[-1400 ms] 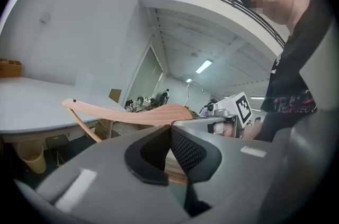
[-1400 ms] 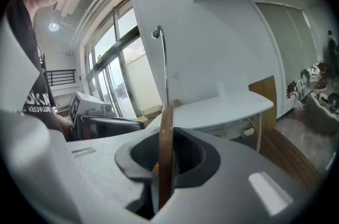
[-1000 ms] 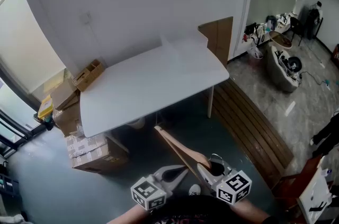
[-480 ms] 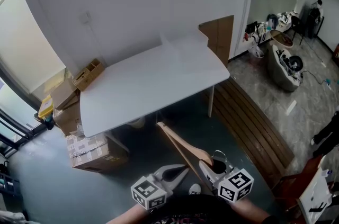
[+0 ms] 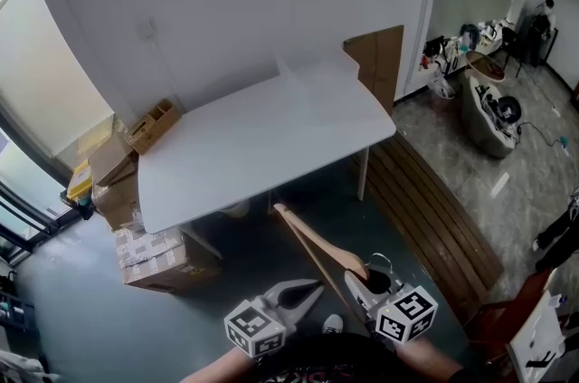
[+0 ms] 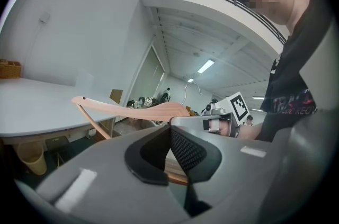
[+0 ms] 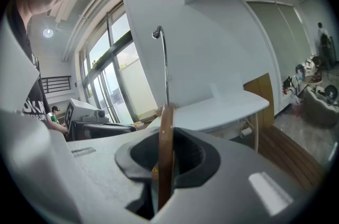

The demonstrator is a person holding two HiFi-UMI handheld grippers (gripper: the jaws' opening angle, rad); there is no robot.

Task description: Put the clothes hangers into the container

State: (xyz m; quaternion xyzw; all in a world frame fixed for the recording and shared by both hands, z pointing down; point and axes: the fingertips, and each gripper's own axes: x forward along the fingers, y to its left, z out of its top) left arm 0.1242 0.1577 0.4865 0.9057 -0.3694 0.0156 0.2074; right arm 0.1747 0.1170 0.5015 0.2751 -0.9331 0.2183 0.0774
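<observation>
In the head view both grippers were held low at the bottom centre of the frame, side by side, with the forearms just visible at the lower edge and the fingers aimed up-frame toward the counter (image 5: 235, 155). The right gripper (image 5: 355, 282) was clenched on the hanger (image 5: 317, 238). In the right gripper view the wooden body (image 7: 165, 164) was seen edge-on between the pads, with the metal hook (image 7: 165, 69) rising straight above them. From the grip, the wooden arm was stretched up and to the left in the frame, its far end shown near the counter's front edge, and the whole hanger was held in the air. The left gripper (image 5: 308, 289) was angled toward the upper right, just beside the hanger. Its fingers (image 6: 188, 151) were drawn together on nothing, with the hanger (image 6: 132, 109) seen beyond them. Cardboard boxes (image 5: 149, 254) were stacked at the lower left, beside the counter.
</observation>
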